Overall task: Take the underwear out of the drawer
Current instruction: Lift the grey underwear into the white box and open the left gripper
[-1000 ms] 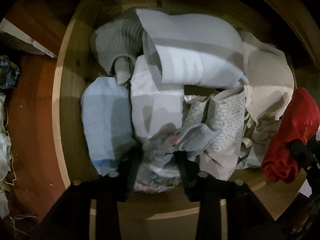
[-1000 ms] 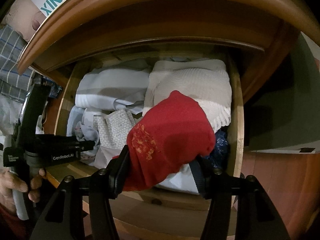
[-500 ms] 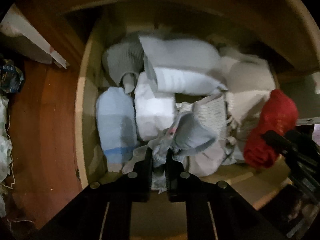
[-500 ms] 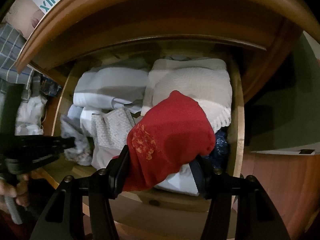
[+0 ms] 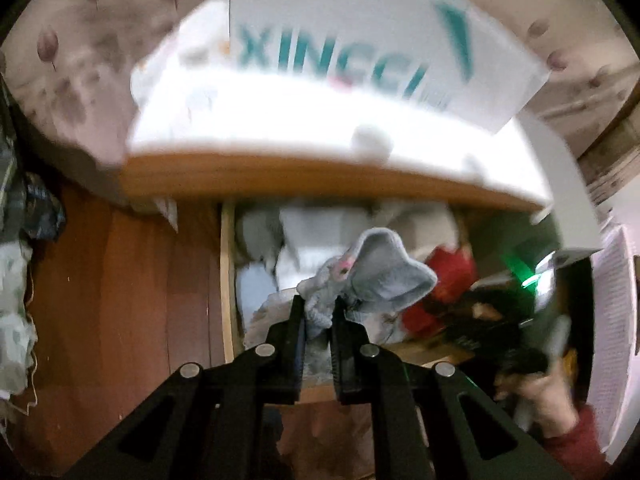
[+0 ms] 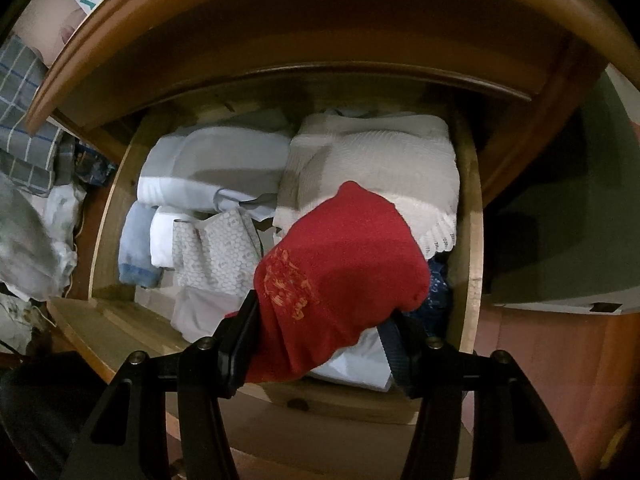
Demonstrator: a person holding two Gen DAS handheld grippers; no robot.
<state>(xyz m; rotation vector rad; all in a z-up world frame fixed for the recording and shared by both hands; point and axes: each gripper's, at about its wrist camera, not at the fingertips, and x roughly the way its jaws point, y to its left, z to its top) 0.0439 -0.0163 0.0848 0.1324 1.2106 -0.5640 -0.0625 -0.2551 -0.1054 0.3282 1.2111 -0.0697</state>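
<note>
One wooden drawer (image 6: 474, 264) stands pulled out beneath the cabinet top (image 6: 304, 20), and it serves as the landmark. Inside lie roughly six folded pieces, among them one cream ribbed bundle (image 6: 376, 160) at its back right, one pale grey fold (image 6: 212, 168) at back left, one honeycomb-print piece (image 6: 216, 252) in the middle, and one light blue roll (image 6: 136, 248) by its left wall. Above its front right, the right gripper (image 6: 320, 344) pinches one red underwear (image 6: 340, 284), long axis running up and away. Above its front edge, the left gripper (image 5: 319, 314) clamps one grey underwear (image 5: 380, 276), its loose end flaring up and right.
</note>
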